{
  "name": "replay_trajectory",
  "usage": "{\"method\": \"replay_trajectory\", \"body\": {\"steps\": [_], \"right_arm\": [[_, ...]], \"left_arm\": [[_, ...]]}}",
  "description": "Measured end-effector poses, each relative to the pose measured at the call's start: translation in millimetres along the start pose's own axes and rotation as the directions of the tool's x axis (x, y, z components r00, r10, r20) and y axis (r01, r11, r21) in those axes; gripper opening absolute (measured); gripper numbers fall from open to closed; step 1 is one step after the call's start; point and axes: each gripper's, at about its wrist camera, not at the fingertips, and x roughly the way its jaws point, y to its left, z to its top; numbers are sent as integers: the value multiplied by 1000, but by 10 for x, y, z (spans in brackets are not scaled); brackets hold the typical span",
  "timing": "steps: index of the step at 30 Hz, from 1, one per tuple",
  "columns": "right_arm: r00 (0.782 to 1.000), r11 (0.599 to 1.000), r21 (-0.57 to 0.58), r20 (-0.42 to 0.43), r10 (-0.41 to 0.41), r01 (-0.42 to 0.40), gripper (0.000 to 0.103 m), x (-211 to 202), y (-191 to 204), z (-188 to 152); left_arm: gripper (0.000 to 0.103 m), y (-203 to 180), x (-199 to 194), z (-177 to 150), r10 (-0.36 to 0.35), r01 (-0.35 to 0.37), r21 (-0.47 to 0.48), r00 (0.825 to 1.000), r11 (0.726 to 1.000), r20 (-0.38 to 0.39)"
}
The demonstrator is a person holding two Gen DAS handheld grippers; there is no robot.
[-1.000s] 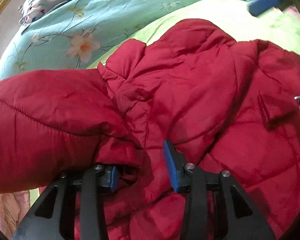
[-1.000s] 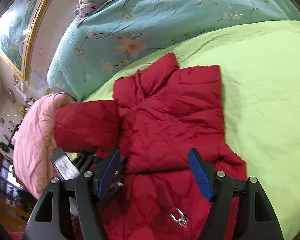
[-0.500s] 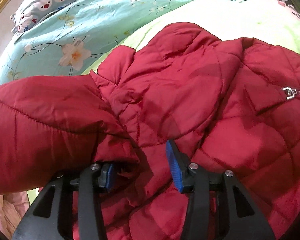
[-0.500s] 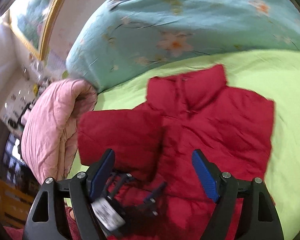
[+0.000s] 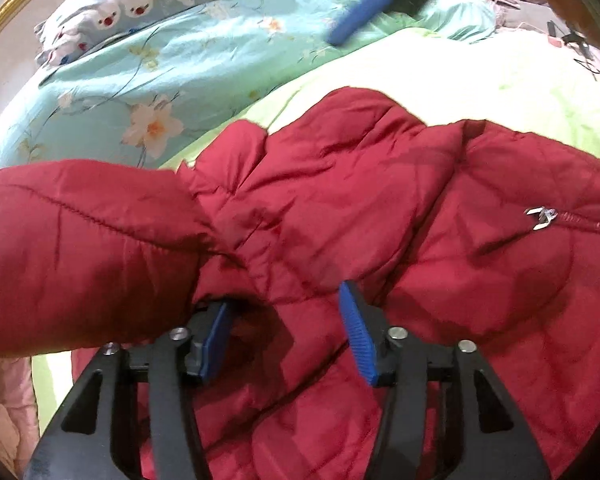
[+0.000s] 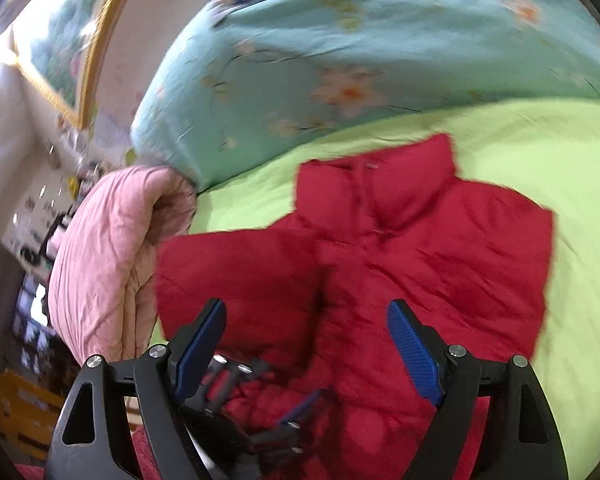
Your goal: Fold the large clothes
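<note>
A deep red quilted puffer jacket point(image 6: 440, 248) is seen on a lime green bedsheet point(image 6: 560, 152), backed by a pale turquoise quilt printed with white-and-orange flowers point(image 5: 152, 92), a blue pillow patterned with white bears point(image 5: 140, 12) and a dusty pink padded garment point(image 6: 108, 248).

A bed's lime-green sheet point(image 6: 540, 152) meets a turquoise floral quilt point(image 6: 380, 52), beneath a gold-framed painting point(image 6: 56, 40) on the pale wall.

A home bedroom: a lime-green bedsheet point(image 6: 540, 152), a turquoise floral quilt point(image 5: 172, 80), a bear-print pillow point(image 5: 140, 8), and seemingly a gold-framed painting point(image 6: 60, 40).
</note>
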Motion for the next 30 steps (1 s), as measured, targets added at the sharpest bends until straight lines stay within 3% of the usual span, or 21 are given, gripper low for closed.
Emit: {"method": "replay_trajectory", "body": {"steps": [6,10,16,21,24,30], "right_arm": [[996,989,149,88,-27,14,86,-473,-664,-209],[994,983,182,102,-37,18,86,-580,-826,-292],[996,985,172,84,3,-17,85,-409,-778,-334],[998,985,173,67,5,-17,85,-171,-742,-334],[998,985,171,59,0,-11,85,-33,-739,-316],[1000,982,190,6,10,-11,85,357,-784,-261]], "left_arm": [[59,-213,115,182,-2,4,92,1000,996,-21],[60,-238,138,166,-39,44,103,998,994,-44],[61,-135,-28,33,-74,75,35,997,997,-39],[61,261,-214,-79,-88,86,-125,996,988,-10],[61,655,-309,-167,-94,96,-284,995,954,21],[61,1441,-409,-498,-76,114,-595,993,796,89]]}}
